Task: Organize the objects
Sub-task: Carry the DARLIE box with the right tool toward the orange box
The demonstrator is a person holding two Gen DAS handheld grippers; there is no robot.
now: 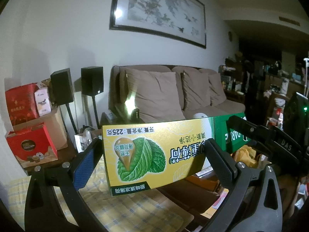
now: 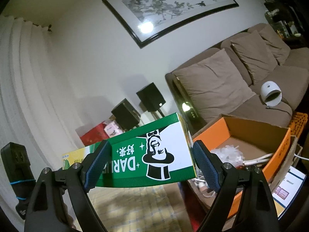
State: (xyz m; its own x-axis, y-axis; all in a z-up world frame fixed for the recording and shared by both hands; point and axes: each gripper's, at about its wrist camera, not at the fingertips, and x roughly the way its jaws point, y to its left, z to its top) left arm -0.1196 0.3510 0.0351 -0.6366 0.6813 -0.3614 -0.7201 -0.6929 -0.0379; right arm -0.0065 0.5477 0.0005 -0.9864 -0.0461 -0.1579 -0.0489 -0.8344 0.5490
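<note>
A long toothpaste box [image 1: 146, 154], yellow with a green leaf at one end and green and white with a top-hat logo at the other [image 2: 154, 154], hangs upside down in the air above a yellow plaid cloth [image 1: 125, 212]. My left gripper [image 1: 153, 145] holds its yellow end with the jaws wide. One blue pad sits at the box's end and the other finger lies across its printed face. My right gripper [image 2: 151, 144] holds the green end the same way, and one of its fingers [image 1: 251, 130] shows in the left wrist view.
An orange cardboard carton [image 2: 251, 133] with cables and white stuffing stands open just right of the box. Behind are a brown sofa [image 1: 164, 96] with a white domed device [image 2: 270, 94], two black speakers [image 1: 91, 81] on stands and red gift boxes [image 1: 29, 143].
</note>
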